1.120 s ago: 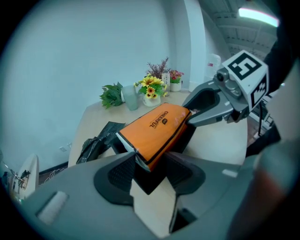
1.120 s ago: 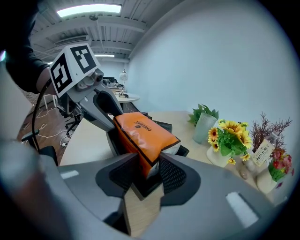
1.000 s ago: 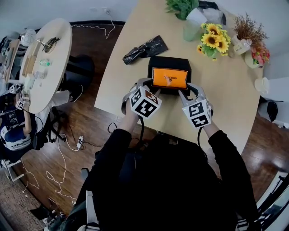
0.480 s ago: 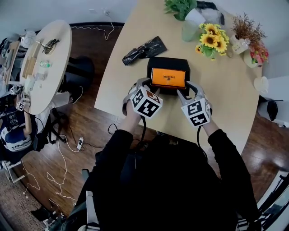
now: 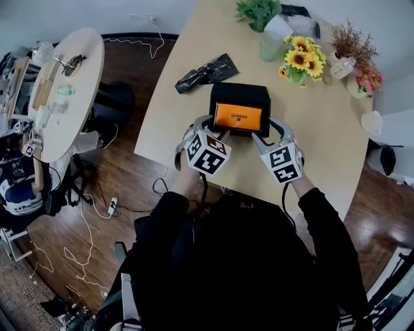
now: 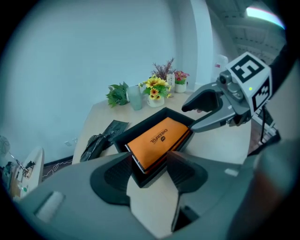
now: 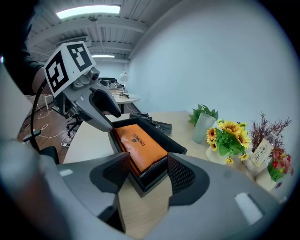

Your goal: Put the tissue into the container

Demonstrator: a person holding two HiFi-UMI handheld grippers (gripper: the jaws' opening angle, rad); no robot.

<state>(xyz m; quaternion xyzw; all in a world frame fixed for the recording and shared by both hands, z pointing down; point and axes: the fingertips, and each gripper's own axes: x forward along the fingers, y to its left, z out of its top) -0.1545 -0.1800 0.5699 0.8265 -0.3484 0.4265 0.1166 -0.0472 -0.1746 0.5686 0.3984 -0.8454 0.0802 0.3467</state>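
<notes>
An orange tissue pack [image 5: 238,116] lies flat inside the black box container [image 5: 240,92] on the wooden table. My left gripper [image 5: 218,134] is at the box's near left corner and my right gripper [image 5: 261,139] at its near right corner. In the left gripper view the box corner [image 6: 140,177] sits between the left gripper's [image 6: 149,171] spread pads, which do not press on it. The right gripper view shows the same for my right gripper [image 7: 147,173], with the pack [image 7: 140,145] just beyond. Both sets of jaws have just been opening and stand open, holding nothing.
A crumpled black plastic bag [image 5: 207,70] lies left of the box. Sunflowers [image 5: 299,59], a glass [image 5: 272,46], a green plant [image 5: 259,10] and small flower vases [image 5: 349,58] stand at the table's far side. A round side table [image 5: 61,84] is on the left.
The hands have hardly shifted. Both grippers' jaws look wider apart than before, and the orange pack rests in the box free of them.
</notes>
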